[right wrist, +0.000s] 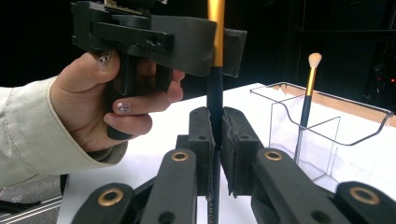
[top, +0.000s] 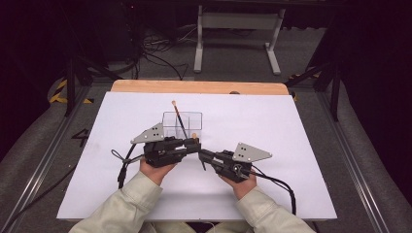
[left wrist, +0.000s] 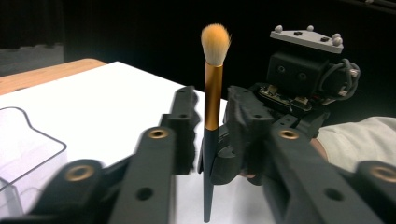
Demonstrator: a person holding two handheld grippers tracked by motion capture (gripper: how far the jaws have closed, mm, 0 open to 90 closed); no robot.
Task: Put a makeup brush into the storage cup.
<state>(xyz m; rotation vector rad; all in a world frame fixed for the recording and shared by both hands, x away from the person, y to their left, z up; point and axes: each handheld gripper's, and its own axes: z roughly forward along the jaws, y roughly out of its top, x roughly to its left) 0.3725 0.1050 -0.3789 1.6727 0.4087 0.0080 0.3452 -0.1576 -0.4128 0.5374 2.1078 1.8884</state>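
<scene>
A makeup brush (left wrist: 213, 93) with a black handle, gold ferrule and orange-tipped bristles stands upright between both grippers over the white sheet. My right gripper (right wrist: 215, 135) is shut on its black handle low down. My left gripper (right wrist: 218, 46) clamps the gold ferrule higher up, with its pads against it. In the high view the left gripper (top: 194, 143) and the right gripper (top: 203, 155) meet tip to tip just in front of a clear plastic box (top: 190, 114). A second brush (right wrist: 309, 88) leans inside that box (right wrist: 327, 126).
A white sheet (top: 272, 145) covers the table, with a wooden edge (top: 194, 87) at the back. Cables trail from both grippers toward the person. A metal frame stands on the floor (top: 233, 43) behind the table.
</scene>
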